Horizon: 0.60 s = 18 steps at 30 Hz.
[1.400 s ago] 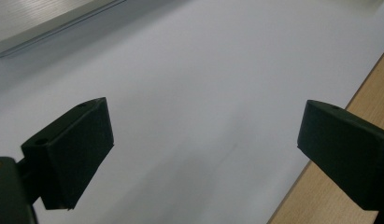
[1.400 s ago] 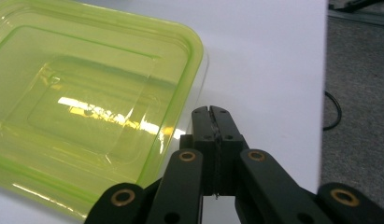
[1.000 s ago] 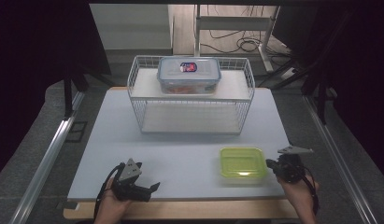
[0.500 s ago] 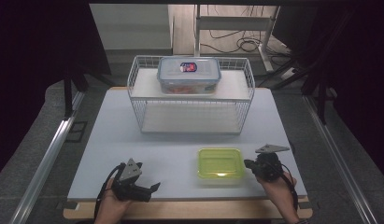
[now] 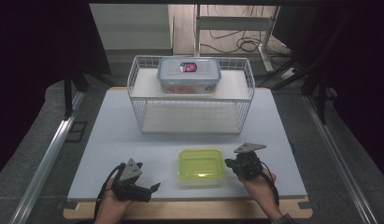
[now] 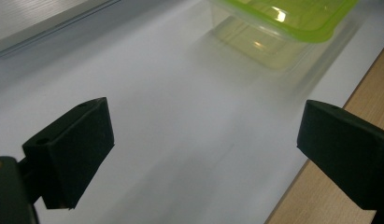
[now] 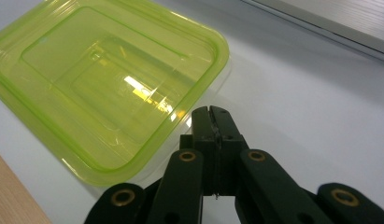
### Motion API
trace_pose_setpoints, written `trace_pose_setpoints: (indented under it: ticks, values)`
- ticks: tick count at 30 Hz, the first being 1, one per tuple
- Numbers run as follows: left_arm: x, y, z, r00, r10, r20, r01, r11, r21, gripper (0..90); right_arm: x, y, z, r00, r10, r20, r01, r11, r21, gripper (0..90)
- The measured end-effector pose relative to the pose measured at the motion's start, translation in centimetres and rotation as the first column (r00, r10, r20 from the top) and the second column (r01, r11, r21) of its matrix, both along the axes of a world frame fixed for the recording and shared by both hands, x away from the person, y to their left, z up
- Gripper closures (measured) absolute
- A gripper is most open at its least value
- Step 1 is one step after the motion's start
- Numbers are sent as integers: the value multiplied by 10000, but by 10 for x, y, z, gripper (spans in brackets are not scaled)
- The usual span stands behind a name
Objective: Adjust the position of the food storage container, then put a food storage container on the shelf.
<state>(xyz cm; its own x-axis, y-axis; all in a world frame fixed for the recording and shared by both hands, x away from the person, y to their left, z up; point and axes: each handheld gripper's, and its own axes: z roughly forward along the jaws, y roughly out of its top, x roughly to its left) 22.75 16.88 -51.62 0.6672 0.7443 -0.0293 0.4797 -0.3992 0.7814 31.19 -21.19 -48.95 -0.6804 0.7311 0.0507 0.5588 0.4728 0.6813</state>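
A clear food box with a lime-green lid (image 5: 201, 165) sits near the table's front edge, right of centre; in the right gripper view it (image 7: 105, 79) looks empty. My right gripper (image 5: 229, 164) is shut with nothing between its jaws, and its closed tip (image 7: 211, 112) touches the right rim of the lid. Resting at the front left of the table, my left gripper (image 5: 151, 188) is open and points right toward the box (image 6: 292, 18). The gap between its jaws (image 6: 206, 135) holds nothing.
A white wire rack (image 5: 133, 93) stands at the back of the white table (image 5: 110, 140). On its upper shelf is a clear lidded box (image 5: 188, 74) with reddish contents. A wooden strip (image 5: 189, 210) runs along the table's front edge.
My right gripper has moved left along the front of the table, and the green-lidded box has slid left ahead of it. The left gripper has stayed put.
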Motion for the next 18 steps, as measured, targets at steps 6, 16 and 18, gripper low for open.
trace_pose_setpoints:
  ticks: [6,16,18]
  values:
    - [0,1,-1,10000,23,-72,-23,10000,51,40,-1,1,0,9996,152,242,-142,9992,-380,820]
    - [0,2,-2,10000,4,-53,-4,10000,12,39,0,-20,3,9988,-235,424,231,9997,92,387]
    - [1,2,-2,10000,19,-54,-19,10000,2,40,0,-22,4,9992,-229,321,220,9993,307,378]
